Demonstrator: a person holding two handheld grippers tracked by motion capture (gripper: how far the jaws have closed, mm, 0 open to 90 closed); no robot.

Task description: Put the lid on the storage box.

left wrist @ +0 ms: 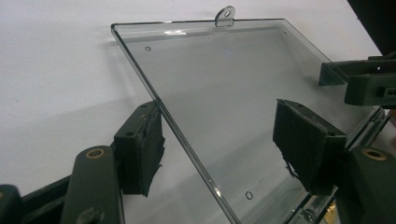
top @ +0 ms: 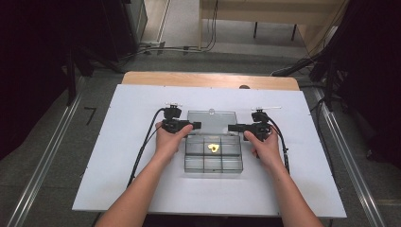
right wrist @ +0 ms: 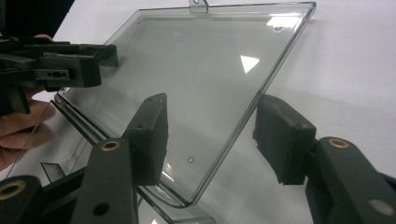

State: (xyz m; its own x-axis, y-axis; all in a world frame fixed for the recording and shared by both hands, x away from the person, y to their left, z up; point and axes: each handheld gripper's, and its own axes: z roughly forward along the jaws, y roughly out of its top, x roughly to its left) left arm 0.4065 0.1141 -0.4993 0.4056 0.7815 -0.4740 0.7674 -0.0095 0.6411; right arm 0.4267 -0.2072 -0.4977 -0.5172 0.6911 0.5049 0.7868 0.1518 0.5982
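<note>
A clear plastic compartment box (top: 213,163) stands mid-table with its lid (top: 212,118) swung back. A small yellow piece (top: 214,148) lies in a middle compartment. My left gripper (top: 196,126) reaches in at the lid's left edge, my right gripper (top: 231,127) at its right edge. In the left gripper view the left gripper (left wrist: 224,140) straddles the edge of the lid (left wrist: 224,70), pads apart and not pressing on it. In the right gripper view the right gripper (right wrist: 215,135) straddles the other edge of the lid (right wrist: 210,60) the same way, with a gap at each pad.
The box rests on a white board (top: 142,179) over a wooden table. Cables trail from both grippers toward the person. The lid carries a small hanging tab (left wrist: 225,16) at its far edge. Dark equipment and floor rails flank the table.
</note>
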